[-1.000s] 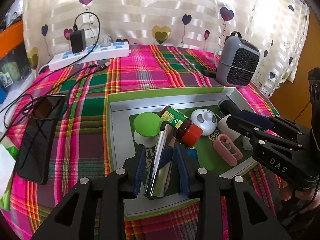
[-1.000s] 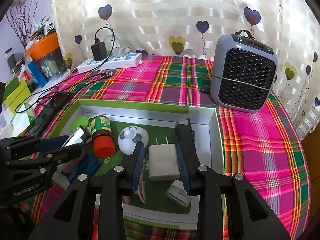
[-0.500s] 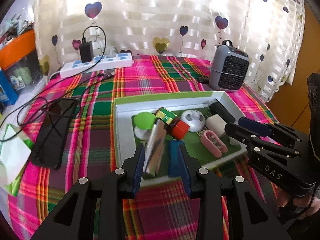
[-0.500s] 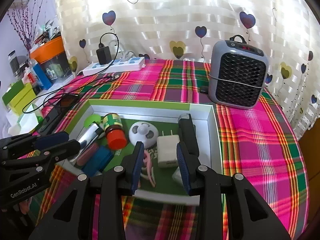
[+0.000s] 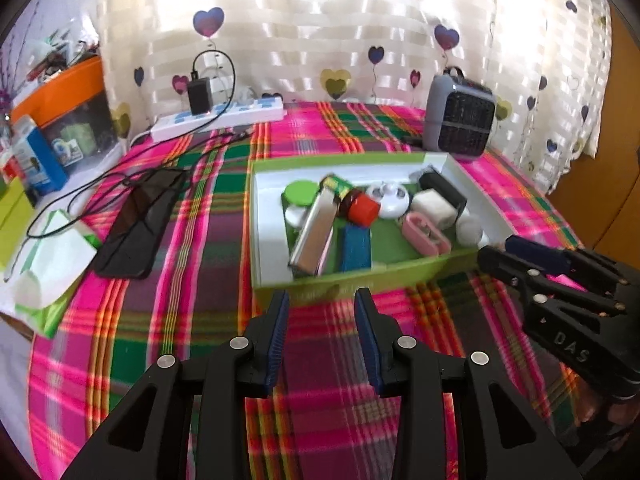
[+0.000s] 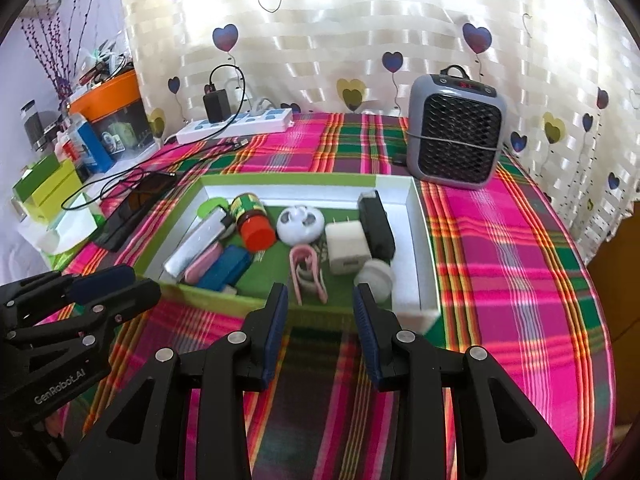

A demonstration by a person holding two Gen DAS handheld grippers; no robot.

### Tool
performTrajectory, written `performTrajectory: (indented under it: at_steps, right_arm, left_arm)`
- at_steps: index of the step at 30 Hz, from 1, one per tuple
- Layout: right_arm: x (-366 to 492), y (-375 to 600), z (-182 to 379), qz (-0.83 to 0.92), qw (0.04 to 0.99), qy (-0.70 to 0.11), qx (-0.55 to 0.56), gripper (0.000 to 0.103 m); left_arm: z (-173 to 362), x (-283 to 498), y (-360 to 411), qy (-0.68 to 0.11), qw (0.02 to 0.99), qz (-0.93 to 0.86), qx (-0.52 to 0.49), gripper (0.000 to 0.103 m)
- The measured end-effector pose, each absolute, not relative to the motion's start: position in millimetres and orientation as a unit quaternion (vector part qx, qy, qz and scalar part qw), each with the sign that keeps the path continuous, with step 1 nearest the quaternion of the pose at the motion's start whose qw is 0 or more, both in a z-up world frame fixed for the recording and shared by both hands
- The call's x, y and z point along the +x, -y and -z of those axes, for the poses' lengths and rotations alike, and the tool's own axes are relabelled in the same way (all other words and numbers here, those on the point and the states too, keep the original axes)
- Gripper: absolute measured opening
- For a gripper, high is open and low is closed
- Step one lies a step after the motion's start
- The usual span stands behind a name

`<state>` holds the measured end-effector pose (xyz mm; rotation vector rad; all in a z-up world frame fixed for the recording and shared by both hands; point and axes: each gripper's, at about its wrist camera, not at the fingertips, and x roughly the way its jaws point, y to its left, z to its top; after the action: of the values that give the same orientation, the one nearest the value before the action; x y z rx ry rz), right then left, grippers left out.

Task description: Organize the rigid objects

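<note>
The left gripper [image 5: 321, 312] hangs over the plaid tablecloth [image 5: 192, 240] with its blue-padded jaws apart and nothing between them, just short of the near wall of the green box [image 5: 360, 282]. The right gripper [image 6: 320, 306] is likewise parted and empty, over the same near wall. Inside the box, a shiny metal bar [image 5: 314, 236] lies with its long axis running from the near edge toward the far-left corner, leaning on a brown jar with a red cap [image 5: 362, 208] tipped on its side, cap toward the grippers. A blue block [image 5: 354, 248] lies beside the bar, roughly parallel. A white charger [image 6: 346, 248], a pink loop [image 6: 306, 270] and a black bar [image 6: 376, 228] fill the right half. Bare cloth stretches right of the box, below a grey heater [image 6: 456, 132].
</note>
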<state>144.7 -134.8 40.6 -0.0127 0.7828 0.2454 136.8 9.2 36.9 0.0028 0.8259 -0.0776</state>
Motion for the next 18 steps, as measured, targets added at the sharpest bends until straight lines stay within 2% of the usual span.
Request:
performTrajectory:
  at_steps: [18]
  right_arm:
    - [105.2, 139.9, -7.2, -0.084, 0.897, -0.435, -0.013, 0.036]
  left_arm:
    - [-2.6, 96.9, -6.4, -0.447, 0.894, 0.026, 0.0, 0.033]
